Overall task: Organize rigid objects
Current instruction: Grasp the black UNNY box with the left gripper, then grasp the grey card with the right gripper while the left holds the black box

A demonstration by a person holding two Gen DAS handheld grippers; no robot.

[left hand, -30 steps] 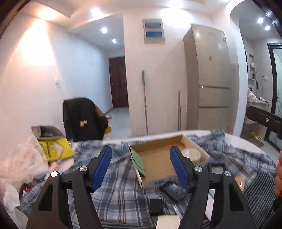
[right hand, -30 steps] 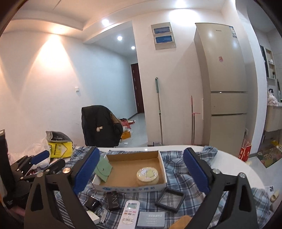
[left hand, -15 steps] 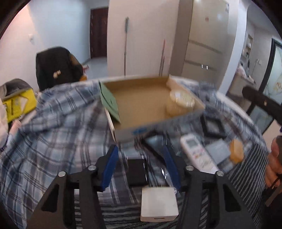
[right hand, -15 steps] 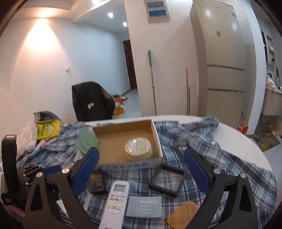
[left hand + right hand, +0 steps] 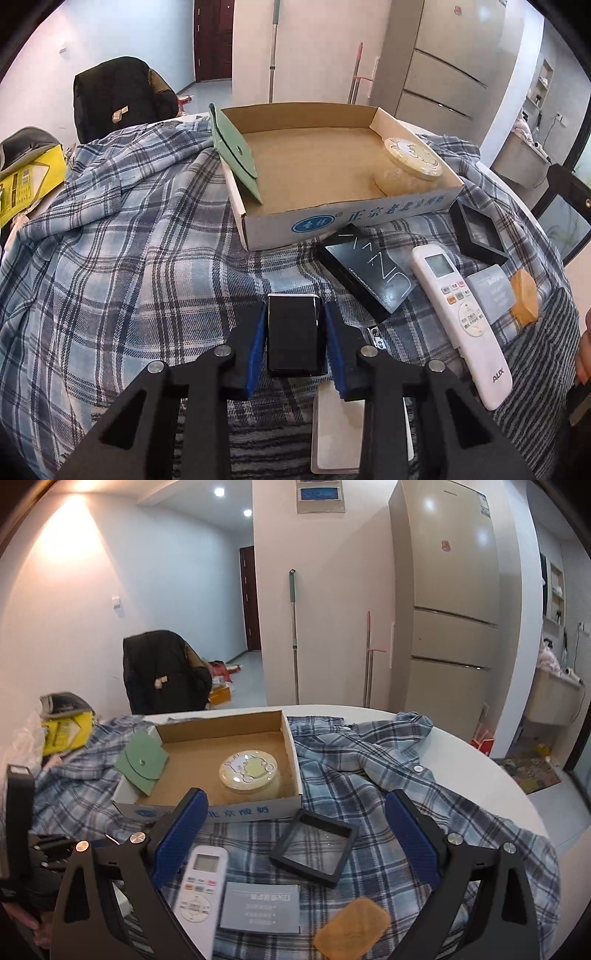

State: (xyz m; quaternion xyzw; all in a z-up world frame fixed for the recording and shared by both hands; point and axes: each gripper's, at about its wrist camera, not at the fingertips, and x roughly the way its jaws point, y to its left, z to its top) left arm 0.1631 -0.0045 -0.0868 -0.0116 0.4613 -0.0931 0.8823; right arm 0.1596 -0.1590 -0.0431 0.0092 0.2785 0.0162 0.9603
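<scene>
Blue-padded fingers of the left gripper [image 5: 294,341] are clenched on a small glossy black box [image 5: 293,334], low in the centre of the left wrist view; the box sits between both pads, over the plaid cloth [image 5: 122,280]. A white flat box [image 5: 338,432] lies beneath the gripper at the bottom edge.

Directly above, in mid-frame, stands the open cardboard tray [image 5: 332,221]. It holds a round cream tin [image 5: 410,166] in its right corner and a green pouch [image 5: 236,158] leaning on its left wall.

To the right of the held box lie a dark flat case [image 5: 369,273], a white remote [image 5: 458,317], a grey card [image 5: 493,291], an orange pad [image 5: 524,301] and a black square frame [image 5: 478,236].

The right gripper [image 5: 295,842] is released, its jaws spread wide, hovering above the remote [image 5: 201,882], card [image 5: 260,906] and frame [image 5: 316,845] in the lower part of the right wrist view.
</scene>
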